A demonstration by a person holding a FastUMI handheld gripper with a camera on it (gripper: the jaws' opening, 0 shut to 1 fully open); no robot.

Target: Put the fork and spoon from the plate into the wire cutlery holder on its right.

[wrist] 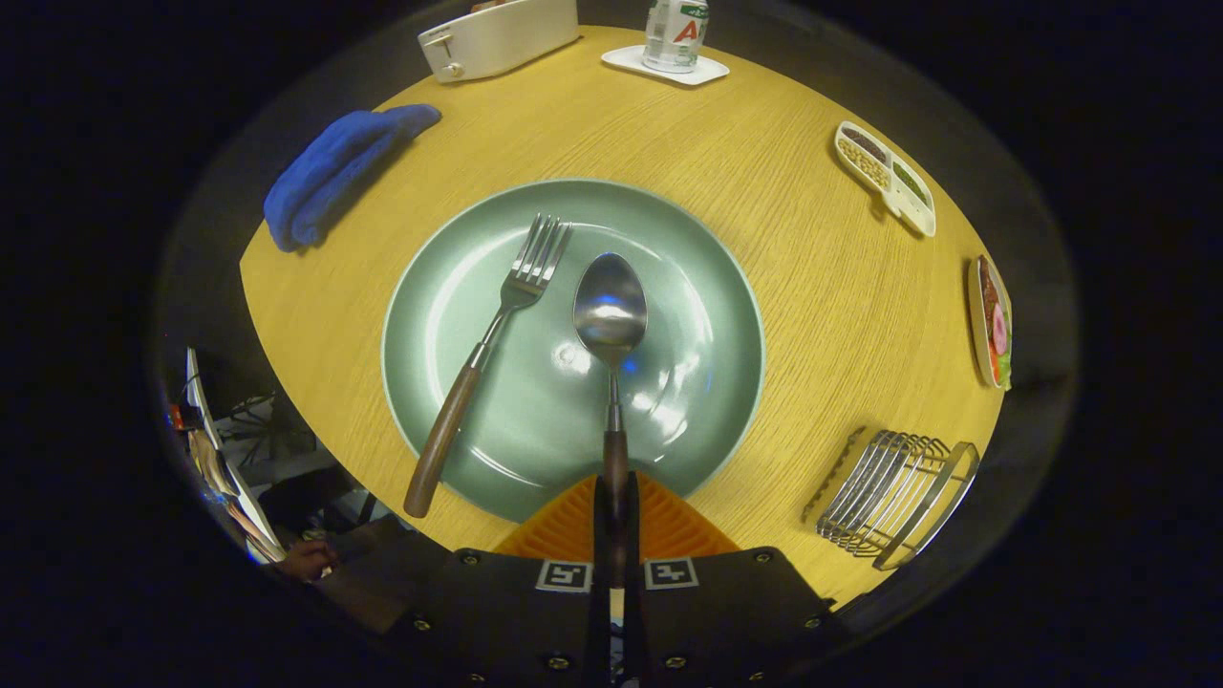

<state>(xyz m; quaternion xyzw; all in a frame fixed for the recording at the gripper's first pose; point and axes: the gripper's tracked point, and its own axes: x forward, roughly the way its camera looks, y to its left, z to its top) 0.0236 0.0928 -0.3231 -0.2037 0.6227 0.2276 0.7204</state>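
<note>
Spoon (611, 315), stiff, light and probably slippery at its metal bowl, is being pinched by its wooden handle between the closed fingers of the gripper (615, 497), above the plate (707, 287).

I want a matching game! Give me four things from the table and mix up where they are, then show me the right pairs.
Things:
1. Silver spoon with a wooden handle
2. Silver fork with a wooden handle
3. Folded blue cloth
4. Silver wire cutlery holder

Places:
A. On the wooden table, right of the round green plate
B. Handle clamped between the fingers of the hand-held gripper
C. Lying free on the plate, left of the spoon
D. On the table, beyond the plate to its left

Pairs: 1-B, 2-C, 3-D, 4-A
</note>
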